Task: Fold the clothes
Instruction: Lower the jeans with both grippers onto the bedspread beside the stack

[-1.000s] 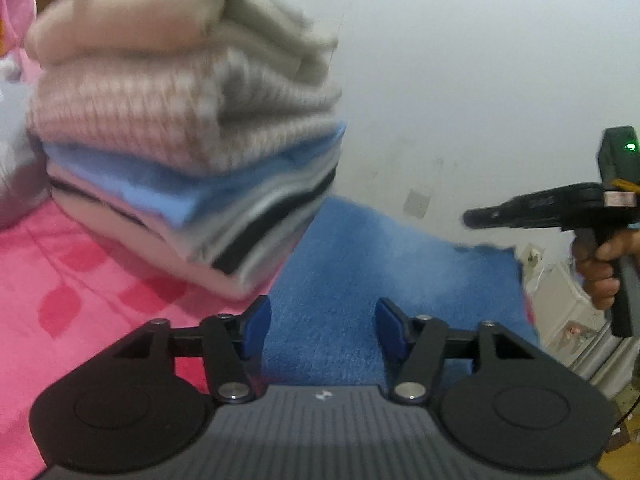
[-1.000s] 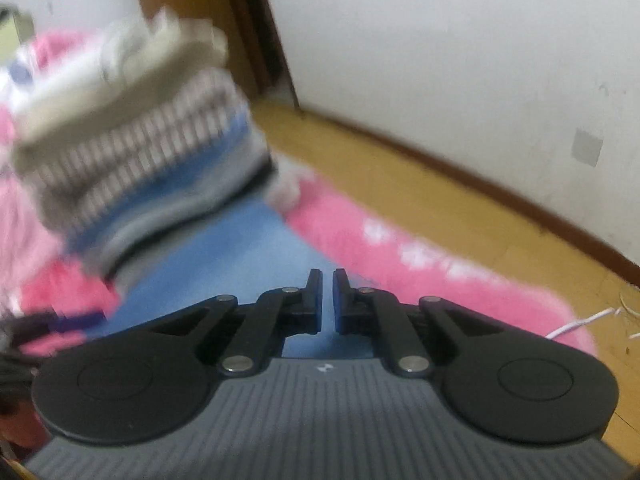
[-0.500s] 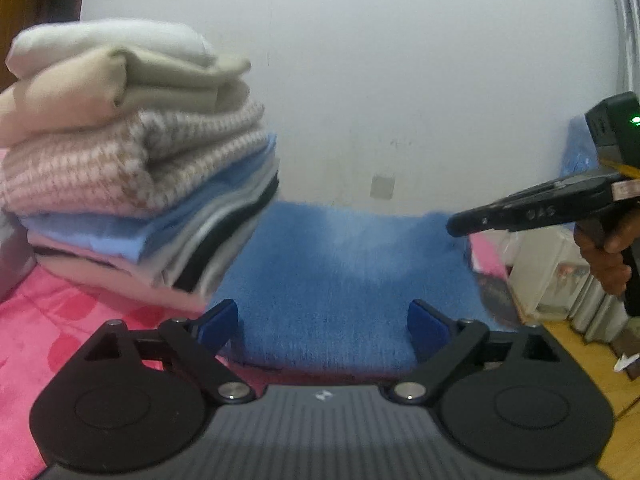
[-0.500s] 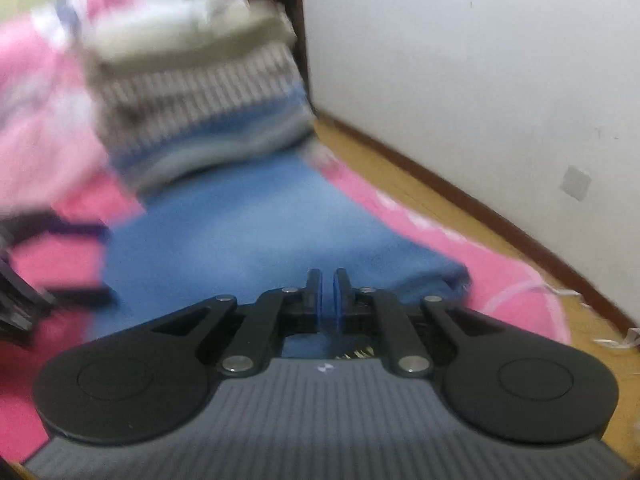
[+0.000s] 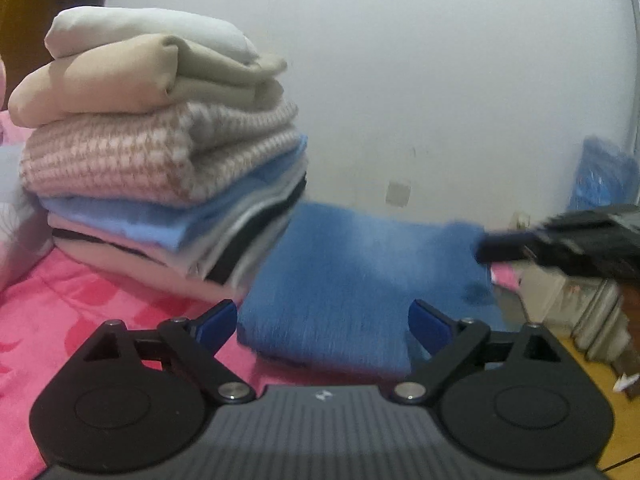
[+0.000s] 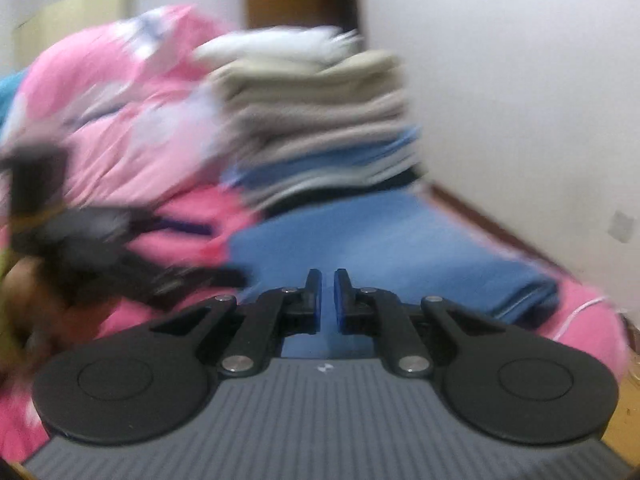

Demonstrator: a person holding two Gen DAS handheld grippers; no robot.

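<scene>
Left wrist view
Left gripper [image 5: 322, 322]: blue-padded fingers spread wide apart, nothing between them, hovering low just in front of the folded blue garment.
Blue garment [image 5: 360, 280]: folded into a flat rectangle on the pink bedding [image 5: 60, 312]; its long axis runs away from this camera toward the white wall [image 5: 440, 80], with the near folded edge facing the gripper.
Stack of folded clothes [image 5: 160, 160]: stands just left of the blue garment and appears to touch its left edge; from the top it holds a white piece, a beige one, a pink-and-grey knit, a light blue one, then striped and pale layers.
Right gripper [image 5: 520, 246]: comes in from the right, blurred, its dark tip at the far right corner of the blue garment; from here I cannot tell whether it touches the cloth.

Right wrist view
Right gripper [image 6: 328, 300]: fingers drawn almost together with only a narrow slit between the blue pads, and nothing visibly caught in it; it hangs over the near part of the blue garment [image 6: 380, 248].
Blue garment here: lies flat, its long axis slanting from lower right up to the stack [image 6: 320, 120], beside the wall-side edge of the bed.
Left gripper [image 6: 132, 256]: a dark blurred shape at the left, near the garment's left edge.
Pink quilt [image 6: 120, 120]: heaped behind and left of the stack.
</scene>
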